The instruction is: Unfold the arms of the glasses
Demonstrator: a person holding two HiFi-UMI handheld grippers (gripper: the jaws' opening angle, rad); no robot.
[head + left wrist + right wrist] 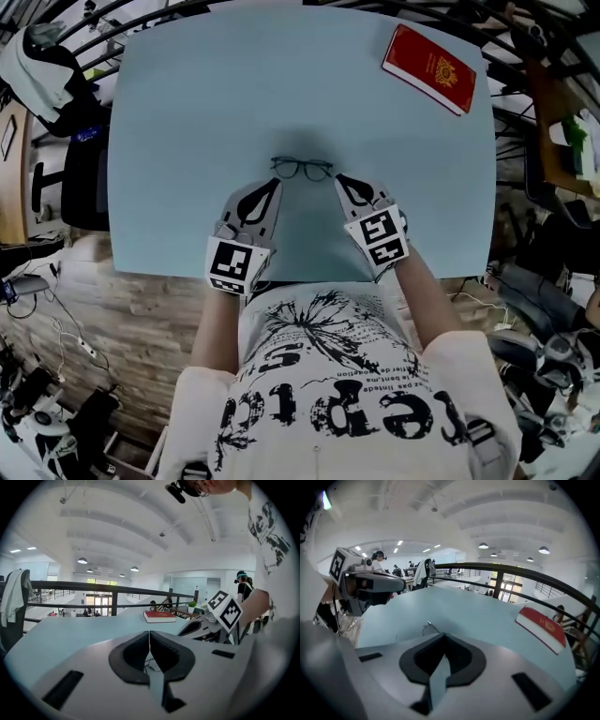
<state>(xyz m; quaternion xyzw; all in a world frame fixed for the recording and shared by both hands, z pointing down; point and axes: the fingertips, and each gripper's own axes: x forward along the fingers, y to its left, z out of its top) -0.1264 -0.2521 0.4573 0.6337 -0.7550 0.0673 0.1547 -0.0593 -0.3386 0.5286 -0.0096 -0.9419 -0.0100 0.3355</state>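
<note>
i see glasses (302, 169) on the blue table (187, 141), between and just beyond my left gripper (273, 182) and right gripper (340, 178), both jaws closed, empty. red book (429, 69) well apart, far right corner.

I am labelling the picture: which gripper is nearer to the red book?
The right gripper: it is on the book's side of the glasses, the left gripper on the other side.

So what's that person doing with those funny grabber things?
A person is working two grippers. The left gripper and right gripper, both shut and empty, point at black glasses lying on the light blue table. The arms look folded, not yet opened. A red book lies at the far corner.
</note>
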